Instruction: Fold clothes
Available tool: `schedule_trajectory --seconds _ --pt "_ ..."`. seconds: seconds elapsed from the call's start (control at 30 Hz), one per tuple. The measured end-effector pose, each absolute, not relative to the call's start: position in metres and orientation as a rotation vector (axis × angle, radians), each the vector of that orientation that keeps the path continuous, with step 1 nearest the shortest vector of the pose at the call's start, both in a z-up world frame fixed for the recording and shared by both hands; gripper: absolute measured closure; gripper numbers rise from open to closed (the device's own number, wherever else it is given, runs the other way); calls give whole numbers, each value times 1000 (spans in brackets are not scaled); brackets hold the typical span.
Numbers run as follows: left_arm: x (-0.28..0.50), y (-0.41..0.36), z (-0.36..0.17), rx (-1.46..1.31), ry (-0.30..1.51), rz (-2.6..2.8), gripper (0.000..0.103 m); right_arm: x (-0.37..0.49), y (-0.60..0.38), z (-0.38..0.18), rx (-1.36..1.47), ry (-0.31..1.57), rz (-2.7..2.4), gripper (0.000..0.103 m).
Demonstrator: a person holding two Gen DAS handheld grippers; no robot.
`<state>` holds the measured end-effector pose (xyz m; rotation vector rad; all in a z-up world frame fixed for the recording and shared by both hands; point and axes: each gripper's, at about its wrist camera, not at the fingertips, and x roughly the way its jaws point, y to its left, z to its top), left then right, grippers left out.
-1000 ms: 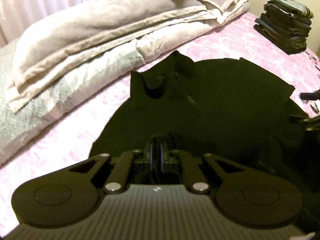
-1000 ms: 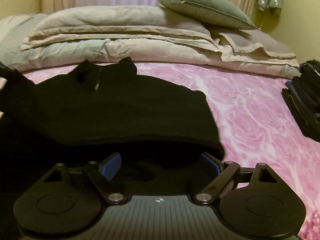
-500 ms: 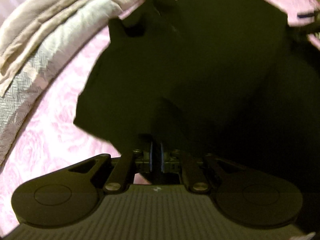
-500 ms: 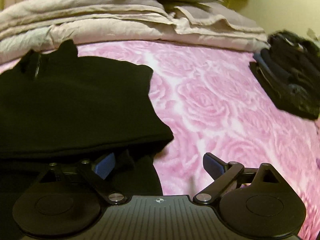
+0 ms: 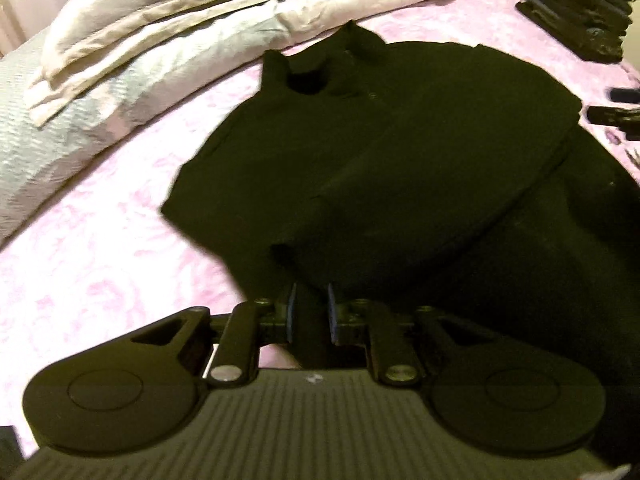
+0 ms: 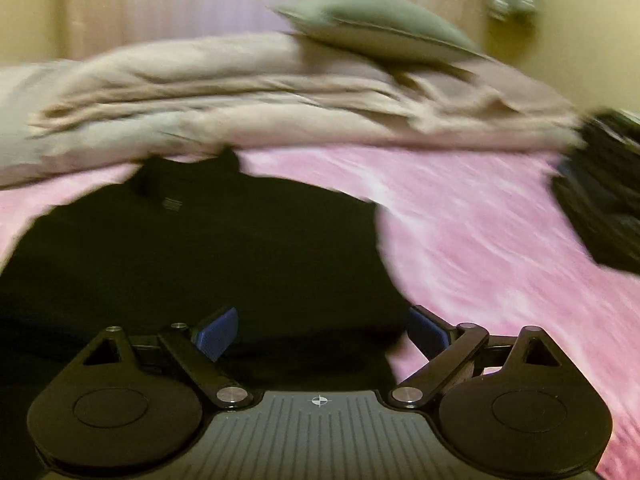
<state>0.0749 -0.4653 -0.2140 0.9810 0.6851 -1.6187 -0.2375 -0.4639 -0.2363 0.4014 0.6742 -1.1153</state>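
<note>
Black garment (image 5: 400, 152) fabric sits between opening left gripper (image 5: 310, 312) jaws; right gripper (image 6: 320, 332) gapes wide above it, empty.

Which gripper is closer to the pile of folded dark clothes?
Right. The right gripper is on the pile's side of the black top; the left gripper, jaws opening, is on the far side.
</note>
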Motion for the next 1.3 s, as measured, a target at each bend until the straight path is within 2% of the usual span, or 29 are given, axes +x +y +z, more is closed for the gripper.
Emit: schedule_trajectory --seconds 0.17,0.3,0.43,0.57,0.63,0.9,1.03,1.3 --pt "65 -473 -247 978 722 -1593 88 -205 -486 -276 413 727 -906 9" --pt "65 -467 -238 998 735 -1546 87 -204 -496 -294 479 832 -889 9" --pt "63 -441 -216 1018 749 -1500 85 -212 -485 -269 541 857 -882 9" --pt "50 -403 -195 1017 773 -1460 72 -233 -467 -258 641 887 -873 8" --pt "38 -378 -188 1018 785 -1452 67 -244 -454 -257 689 915 -844 3" --pt "-23 -282 -176 1056 822 -1420 59 -282 -402 -265 828 1084 -726 1" --pt "-50 -248 -169 1090 775 -1470 47 -300 -386 -250 828 1065 -764 1" --pt "-75 -182 -155 1100 650 -1581 45 -333 -319 -192 754 936 -900 1"
